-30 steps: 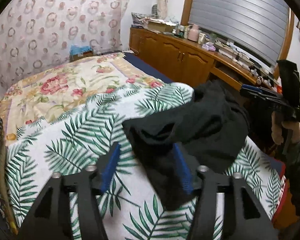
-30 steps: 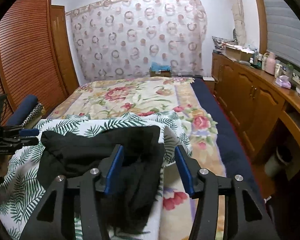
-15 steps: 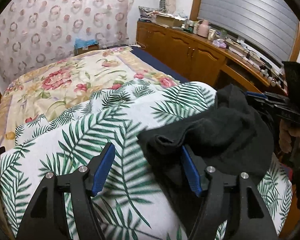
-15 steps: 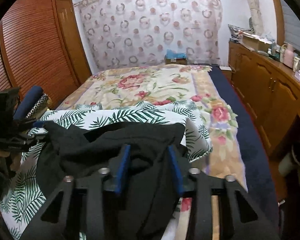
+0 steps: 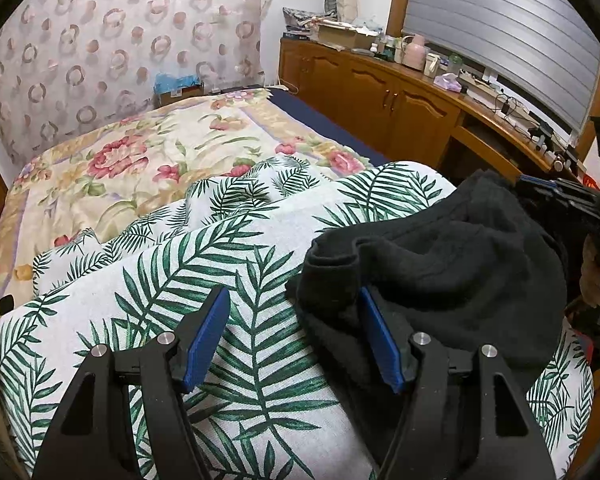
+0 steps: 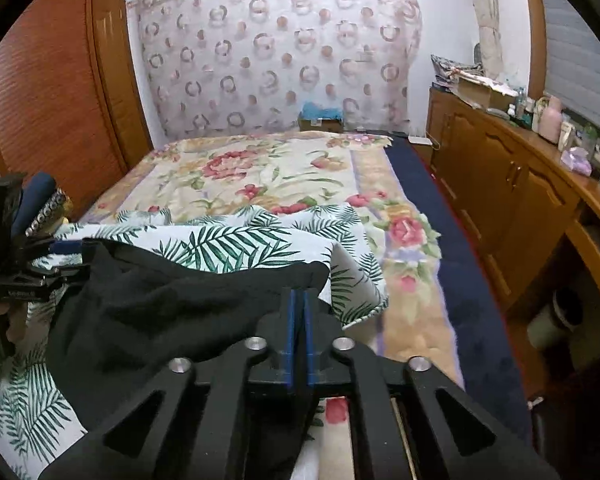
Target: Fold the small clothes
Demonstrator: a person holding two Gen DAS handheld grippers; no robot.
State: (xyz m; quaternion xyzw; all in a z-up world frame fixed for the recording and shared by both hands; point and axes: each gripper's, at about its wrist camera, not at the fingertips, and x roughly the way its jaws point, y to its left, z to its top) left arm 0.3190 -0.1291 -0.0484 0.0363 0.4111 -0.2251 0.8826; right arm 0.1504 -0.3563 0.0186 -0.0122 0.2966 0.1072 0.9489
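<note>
A small black garment (image 5: pixel 452 264) lies crumpled on a palm-leaf cloth (image 5: pixel 228 264) on the bed; it also shows in the right wrist view (image 6: pixel 172 312). My left gripper (image 5: pixel 292 312) is open, with its right pad (image 5: pixel 376 340) against the garment's near left edge and its left pad over the leaf cloth. My right gripper (image 6: pixel 299 320) is shut on the garment's right corner. The right gripper shows at the far right of the left wrist view (image 5: pixel 556 196), and the left gripper at the far left of the right wrist view (image 6: pixel 40 268).
A floral bedspread (image 6: pixel 268 176) covers the bed beyond the leaf cloth. A wooden cabinet (image 5: pixel 380 96) with clutter on top runs along the right. A wooden wardrobe (image 6: pixel 52 92) stands on the left. A patterned curtain (image 6: pixel 276 48) hangs behind the bed.
My right gripper has shut on the garment's corner. My left gripper has stayed open and shifted so more of the leaf cloth lies between its fingers.
</note>
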